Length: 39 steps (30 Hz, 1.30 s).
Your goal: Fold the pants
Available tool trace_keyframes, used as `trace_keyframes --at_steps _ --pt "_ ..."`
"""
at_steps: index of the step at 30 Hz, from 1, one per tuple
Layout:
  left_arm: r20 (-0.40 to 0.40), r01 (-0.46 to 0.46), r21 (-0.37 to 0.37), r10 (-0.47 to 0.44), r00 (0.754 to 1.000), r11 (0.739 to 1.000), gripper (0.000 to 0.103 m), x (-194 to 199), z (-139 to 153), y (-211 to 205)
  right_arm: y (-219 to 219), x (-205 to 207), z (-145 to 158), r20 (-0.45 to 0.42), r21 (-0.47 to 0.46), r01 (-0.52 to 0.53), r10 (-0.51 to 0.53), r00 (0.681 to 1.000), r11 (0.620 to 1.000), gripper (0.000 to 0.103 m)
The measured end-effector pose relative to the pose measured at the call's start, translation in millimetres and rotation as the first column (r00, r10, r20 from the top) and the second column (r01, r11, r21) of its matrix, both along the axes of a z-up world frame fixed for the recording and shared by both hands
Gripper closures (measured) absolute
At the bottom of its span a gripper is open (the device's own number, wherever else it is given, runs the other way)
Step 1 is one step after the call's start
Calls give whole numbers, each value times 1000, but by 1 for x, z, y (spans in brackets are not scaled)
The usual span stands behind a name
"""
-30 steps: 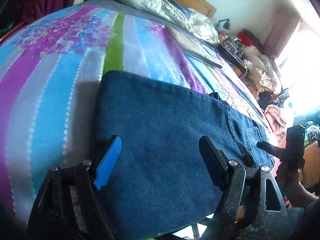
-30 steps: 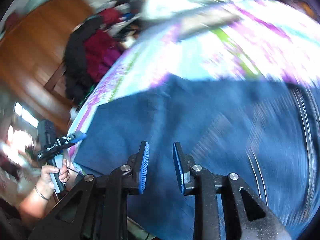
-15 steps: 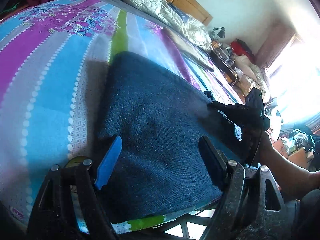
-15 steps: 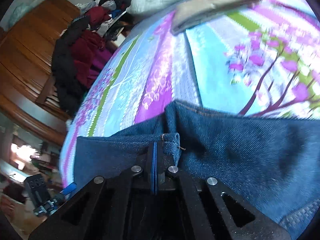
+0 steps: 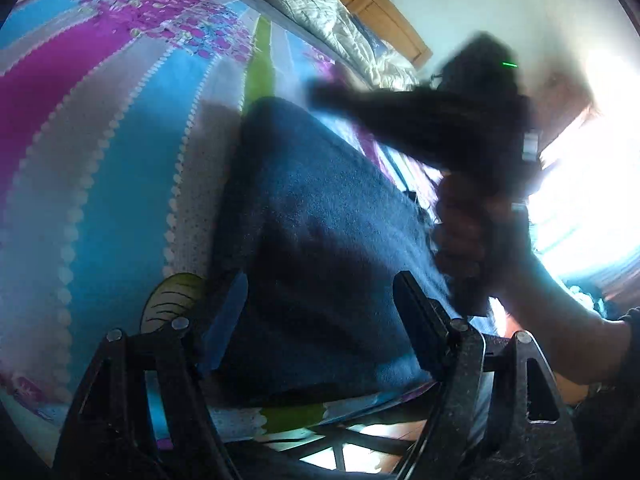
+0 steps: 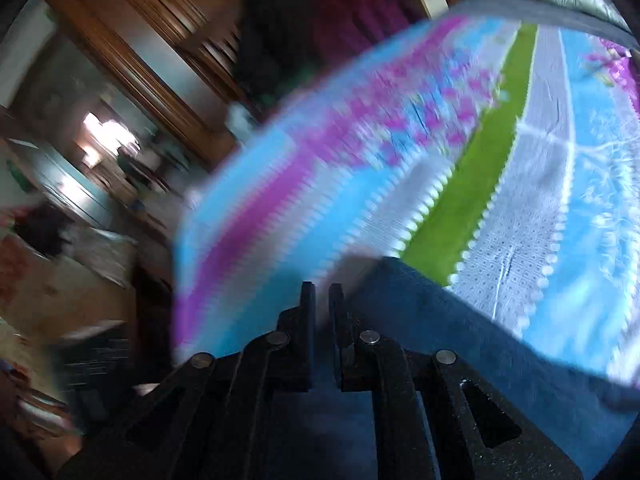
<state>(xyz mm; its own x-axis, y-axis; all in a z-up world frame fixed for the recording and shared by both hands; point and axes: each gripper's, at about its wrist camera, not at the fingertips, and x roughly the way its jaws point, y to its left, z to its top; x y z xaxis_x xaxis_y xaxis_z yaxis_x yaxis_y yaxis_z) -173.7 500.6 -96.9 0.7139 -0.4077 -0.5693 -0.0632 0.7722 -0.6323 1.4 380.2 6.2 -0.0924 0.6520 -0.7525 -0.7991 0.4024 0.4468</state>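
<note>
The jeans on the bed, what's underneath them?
The jeans lie on a striped bedspread in blue, purple, grey and green, which shows all around them. What lies directly beneath the denim is covered, so that part cannot be seen.

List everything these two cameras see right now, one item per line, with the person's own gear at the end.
pants: one pair, dark blue denim, lying flat on the bed near its front edge
bedspread: one, striped blue, magenta, grey and green, covering the bed
quilt: one, pale, bunched at the head of the bed
headboard: one, wooden, behind the quilt
cupboard: one, brown wood, beside the bed
clothes heap: dark and maroon, by the cupboard
left gripper: black, jaws wide apart over the pants
right gripper: black, narrow gap between jaws; blurred
hand: one, holding the right gripper, blurred
</note>
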Motion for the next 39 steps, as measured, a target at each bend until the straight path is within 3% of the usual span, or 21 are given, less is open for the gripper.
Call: trace_keyframes --at_steps 1,2,3,5,7,10,12,15,16,19,20,21,22,25,27,29,31,33,35,38,39 --pt "5 -2 -13 2 1000 1000 27 0 -2 1 10 8 -19 19 -54 -3 4 1000 999 103" --pt "10 -5 -23 5 1000 1000 32 0 -2 3 9 16 -25 -32 7 6 -6 999 1000 103" --pt "5 -15 -27 15 1000 1000 37 0 -4 6 9 22 -24 -51 33 42 -40 998 999 103" --pt "10 -24 -61 25 1000 998 42 -2 -7 12 5 25 -5 59 62 150 -153 986 987 103" --pt "14 -36 -90 37 999 995 48 -5 -9 16 -13 32 11 33 123 230 -236 971 965 96" --pt "14 -53 -77 54 998 996 49 -15 0 13 -37 13 33 8 193 163 -167 986 968 96" --pt "28 -23 -52 24 999 998 46 -21 5 3 -41 -7 34 20 147 70 -73 997 987 96" --pt "4 -6 13 6 1000 1000 43 -21 4 -8 -15 -16 -1 27 2 6 -6 1000 1000 102" --pt "-10 -4 15 4 1000 1000 43 -18 2 -8 -7 -9 -14 27 -36 22 -21 999 999 103" --pt "-18 -17 -31 17 1000 999 46 -15 -3 3 7 30 -15 -52 19 153 -151 987 988 103" --pt "-28 -18 -18 17 999 1000 54 -16 -4 6 10 38 -5 21 -13 239 -238 971 971 103" --pt "-38 -20 -6 20 999 1000 56 -17 -4 7 8 42 6 87 -27 279 -276 957 960 91" --pt "-40 -28 0 28 999 1000 56 -21 -2 11 6 43 19 131 -14 282 -278 952 959 91" --pt "-70 -167 90 174 982 982 49 -37 7 29 -13 4 56 263 15 141 -140 955 990 91" --pt "-40 -257 76 260 965 963 49 -54 16 51 -33 -54 67 380 -22 22 -12 925 1000 74" --pt "-25 -306 69 309 951 949 49 -59 26 67 -53 -115 63 494 -96 -83 120 861 992 64" --pt "-19 -310 76 312 950 948 47 -50 37 72 -74 -176 57 589 -170 -163 233 774 972 64" --pt "-36 -315 100 320 947 944 35 -32 44 74 -80 -234 31 700 -257 -200 325 636 945 64" --pt "-39 -305 127 312 949 944 34 -17 50 73 -81 -275 9 778 -322 -200 379 500 925 64" --pt "-40 -287 157 297 954 945 32 -4 49 65 -78 -301 -25 821 -451 -177 484 301 875 64" --pt "-45 -284 159 294 955 946 32 -4 48 62 -78 -305 -32 823 -476 -175 507 256 862 64"
